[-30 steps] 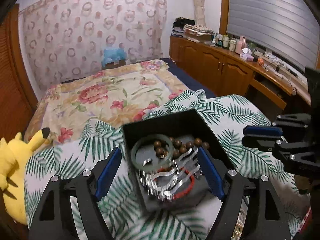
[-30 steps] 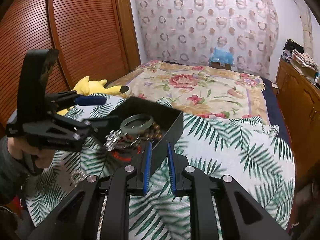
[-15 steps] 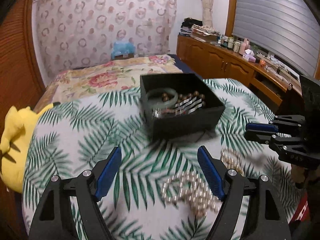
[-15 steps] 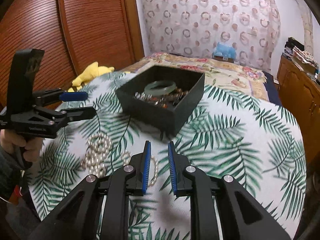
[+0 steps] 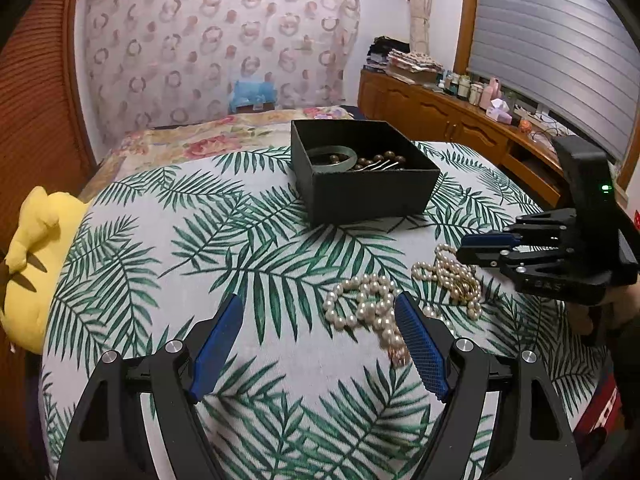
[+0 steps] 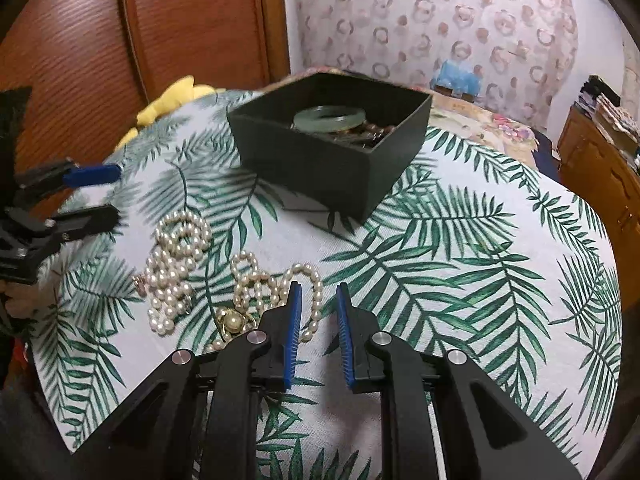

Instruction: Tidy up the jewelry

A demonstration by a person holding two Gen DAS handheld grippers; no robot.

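The left tongs [image 5: 320, 322] are spread wide with nothing between them, and the right tongs [image 6: 317, 314] stand only narrowly parted, also holding nothing. A second ago the left pair was right over the black box [image 5: 362, 172], framing the jewelry inside; now both pairs have pulled back toward the near edge of the table, and the box sits well apart from them at the far side. That retreat brings two loose pearl strands into reach. One pearl strand [image 5: 366, 306] lies on the palm-leaf tablecloth [image 5: 240, 248] touching the inner side of the left tongs' right finger. The other pearl strand, with a gold clasp [image 6: 234, 320], lies just beside the right tongs' left finger, a loop of it curling between the fingers' tips.

Inside the box rest a green bangle [image 6: 330, 118], dark brown beads [image 5: 380, 158] and some silvery pieces, so part of the sorting looks done. The pearls are what remains outside, and the pull-back reads as a switch to picking them up. Loose strands may slip or trail when lifted, so a pinch on a bunched section seems safer.

A yellow plush toy [image 5: 30, 264] sits past the left edge of the table.
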